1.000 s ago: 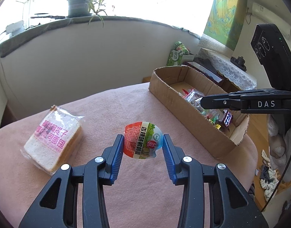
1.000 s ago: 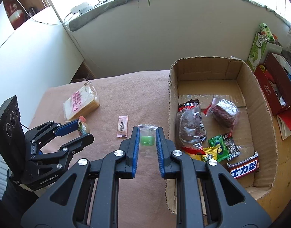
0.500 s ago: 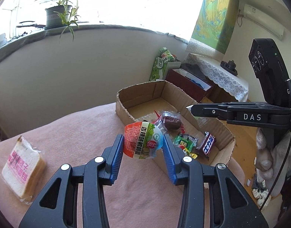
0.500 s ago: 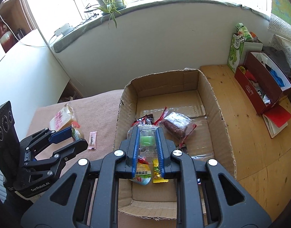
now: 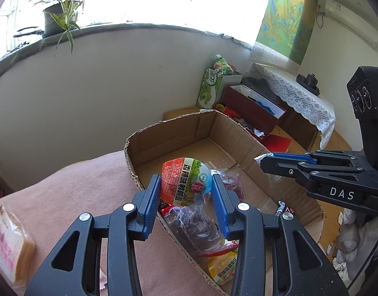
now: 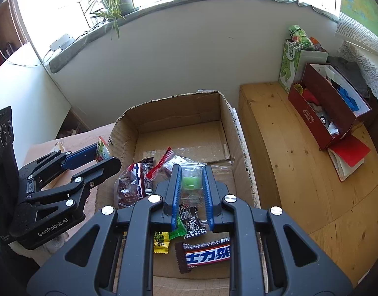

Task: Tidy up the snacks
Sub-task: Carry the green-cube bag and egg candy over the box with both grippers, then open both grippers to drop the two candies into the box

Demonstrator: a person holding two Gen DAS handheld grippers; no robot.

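Cardboard box (image 6: 240, 148) now under both grippers, moved over from tabletop: left gripper (image 5: 186, 192) clamping egg snack pack (image 5: 185, 185), right gripper (image 6: 192, 185) pinching clear candy bag (image 6: 191, 181) above middle. Drop-off looking next.

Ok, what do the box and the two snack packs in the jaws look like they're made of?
Box: brown corrugated cardboard, matte, with ragged torn edges and clear tape on the floor. Orange and green pack in the left gripper: glossy printed film, probably plastic. Pouch in the right gripper: clear, crinkly plastic, with a green piece visible inside.
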